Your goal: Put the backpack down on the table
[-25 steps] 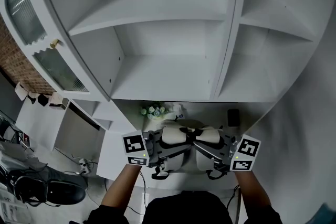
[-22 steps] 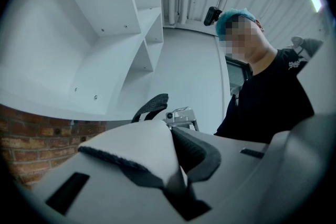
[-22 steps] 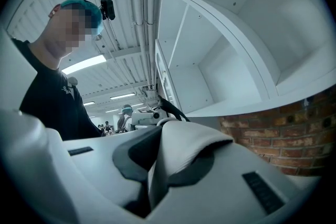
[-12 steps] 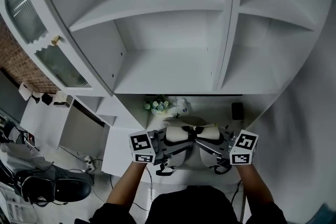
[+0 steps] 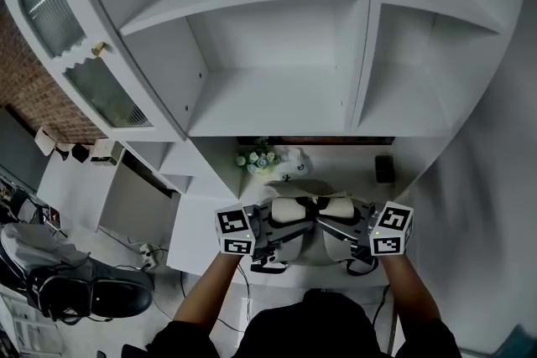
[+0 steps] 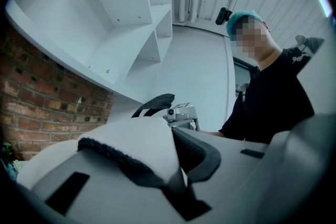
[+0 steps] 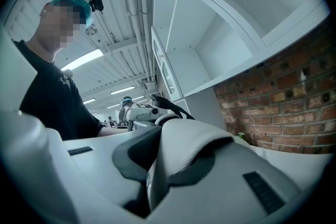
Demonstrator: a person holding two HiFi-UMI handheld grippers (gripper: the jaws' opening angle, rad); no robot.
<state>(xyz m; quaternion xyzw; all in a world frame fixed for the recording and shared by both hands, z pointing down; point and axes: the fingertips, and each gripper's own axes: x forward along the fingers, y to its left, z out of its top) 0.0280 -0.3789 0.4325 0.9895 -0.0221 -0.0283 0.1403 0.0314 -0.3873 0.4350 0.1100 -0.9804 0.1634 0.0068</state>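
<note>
Right, both grippers sit level and facing each other at 6 o'clock in the head view. The left gripper [image 5: 275, 224] is clamped hard on the backpack's left strap [image 6: 131, 147]. The right gripper [image 5: 342, 224] bites just as firmly on the right strap [image 7: 184, 152]. On each side, pale padding with dark edging is squeezed between the jaws.

The cream backpack [image 5: 334, 241] hangs between them over the near edge of the white table [image 5: 336, 172]. Whether its bottom touches the top, I can't tell. Off at its 12 o'clock sits a small bunch of flowers [image 5: 256, 157], and at 2 o'clock a small black object [image 5: 384, 168]. White shelving [image 5: 277, 96] rises behind the table, and a black chair [image 5: 84, 293] stands down at 8 o'clock.
</note>
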